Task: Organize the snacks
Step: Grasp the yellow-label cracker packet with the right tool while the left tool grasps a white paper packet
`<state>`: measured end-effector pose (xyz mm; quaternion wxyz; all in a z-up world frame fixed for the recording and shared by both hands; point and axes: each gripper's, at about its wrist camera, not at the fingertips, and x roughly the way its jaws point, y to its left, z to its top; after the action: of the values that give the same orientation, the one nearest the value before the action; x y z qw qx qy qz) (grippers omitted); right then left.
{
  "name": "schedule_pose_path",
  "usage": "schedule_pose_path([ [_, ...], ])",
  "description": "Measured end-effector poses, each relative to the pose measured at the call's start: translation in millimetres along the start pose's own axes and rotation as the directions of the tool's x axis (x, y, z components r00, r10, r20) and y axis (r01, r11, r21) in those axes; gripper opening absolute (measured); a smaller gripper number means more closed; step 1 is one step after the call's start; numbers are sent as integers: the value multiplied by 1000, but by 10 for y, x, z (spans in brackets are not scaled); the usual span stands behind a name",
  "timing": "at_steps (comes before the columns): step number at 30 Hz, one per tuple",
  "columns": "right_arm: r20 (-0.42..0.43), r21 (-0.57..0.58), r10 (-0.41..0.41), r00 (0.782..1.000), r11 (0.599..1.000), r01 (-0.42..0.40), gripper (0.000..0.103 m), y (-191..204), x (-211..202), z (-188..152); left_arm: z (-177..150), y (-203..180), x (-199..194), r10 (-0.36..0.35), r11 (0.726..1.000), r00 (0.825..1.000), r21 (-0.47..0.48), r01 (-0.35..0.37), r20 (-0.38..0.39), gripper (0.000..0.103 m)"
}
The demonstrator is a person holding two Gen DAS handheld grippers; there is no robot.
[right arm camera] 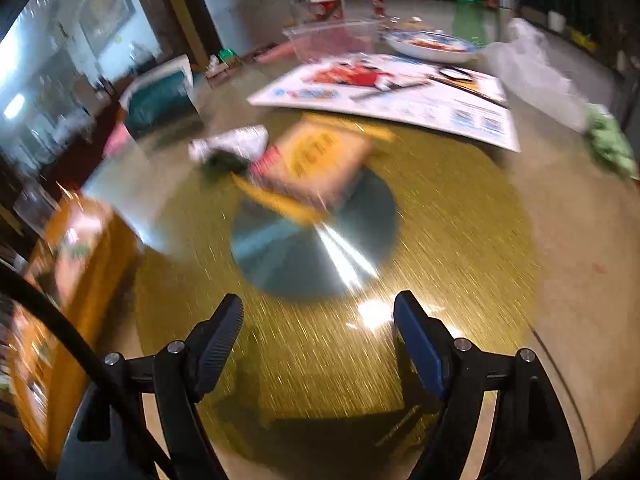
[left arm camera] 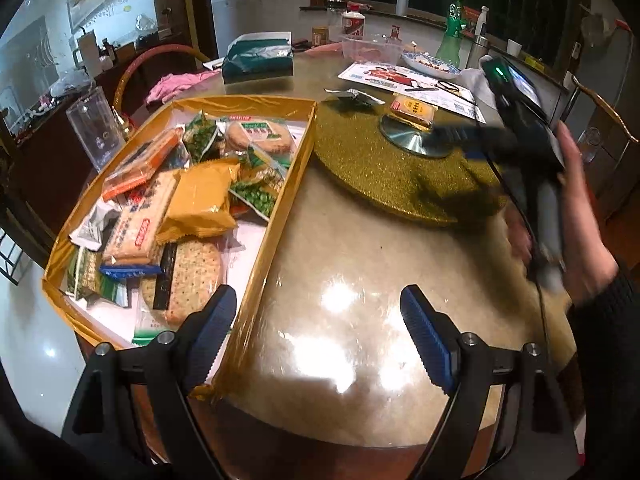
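A gold box [left arm camera: 280, 196] at the left holds several snack packets: crackers, green peas, an orange packet [left arm camera: 202, 200]. My left gripper [left arm camera: 316, 340] is open over the glossy table, its left finger above the box's near wall. A yellow snack packet [left arm camera: 414, 110] lies on a silver disc [left arm camera: 416, 142] in the middle of a gold glitter mat [left arm camera: 384, 176]; a silver wrapper [left arm camera: 354, 96] lies beyond it. In the blurred right wrist view, my right gripper [right arm camera: 318, 332] is open and empty above the gold glitter mat [right arm camera: 460, 240], short of the yellow snack packet [right arm camera: 316, 160] and the silver wrapper [right arm camera: 236, 144].
A printed sheet [left arm camera: 404, 80] lies behind the mat. A teal tissue box [left arm camera: 258, 60], a clear tub [left arm camera: 372, 50], a patterned bowl [left arm camera: 430, 65] and a green bottle [left arm camera: 452, 36] stand farther back. A clear cup [left arm camera: 94, 128] stands left of the box.
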<state>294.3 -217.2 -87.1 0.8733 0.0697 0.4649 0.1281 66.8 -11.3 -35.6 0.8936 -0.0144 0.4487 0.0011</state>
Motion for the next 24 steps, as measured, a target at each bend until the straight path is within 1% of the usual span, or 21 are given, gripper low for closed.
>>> schedule_pose_path([
  [1, 2, 41, 32, 999, 999, -32, 79, -35, 63, 110, -17, 16, 0, -3, 1000, 1000, -3, 3, -3, 84],
  [3, -16, 114, 47, 999, 992, -45, 79, -89, 188, 329, -51, 48, -3, -6, 1000, 1000, -9, 6, -8, 84],
  [5, -29, 149, 49, 998, 988, -44, 79, -87, 309, 521, -69, 84, -13, -9, 1000, 1000, -13, 9, -10, 84],
  [6, -34, 152, 32, 999, 988, -27, 79, -66, 371, 609, -77, 107, -25, -6, 1000, 1000, -18, 5, -9, 84],
  [8, -40, 151, -27, 999, 988, 32, 79, -13, 494, 767, -87, 154, -39, -6, 999, 1000, -34, 6, -9, 84],
  [9, -47, 143, -59, 997, 988, 65, 82, 30, 556, 836, -94, 173, -47, -11, 999, 1000, -40, 11, -9, 84],
  [11, -51, 112, -111, 993, 987, 116, 83, 98, 630, 897, -107, 201, -62, -10, 998, 1000, -55, 10, -9, 84],
  [15, -66, -3, -238, 969, 971, 239, 83, 248, 686, 838, -108, 206, -71, -21, 998, 1000, -59, 20, -8, 84],
  [16, -61, -21, -247, 967, 969, 246, 82, 253, 653, 788, -107, 189, -72, -22, 998, 1000, -57, 22, -8, 84],
  [18, -66, -24, -240, 968, 971, 239, 79, 206, 550, 686, -106, 141, -77, -26, 999, 1000, -42, 26, -9, 84],
  [21, -61, -63, -222, 973, 974, 218, 77, 123, 361, 478, -97, 72, -83, -36, 999, 999, -23, 36, -7, 84],
  [24, -53, -106, -202, 978, 975, 196, 77, 7, 68, 107, -41, 25, -70, -61, 998, 998, -11, 61, -12, 84],
])
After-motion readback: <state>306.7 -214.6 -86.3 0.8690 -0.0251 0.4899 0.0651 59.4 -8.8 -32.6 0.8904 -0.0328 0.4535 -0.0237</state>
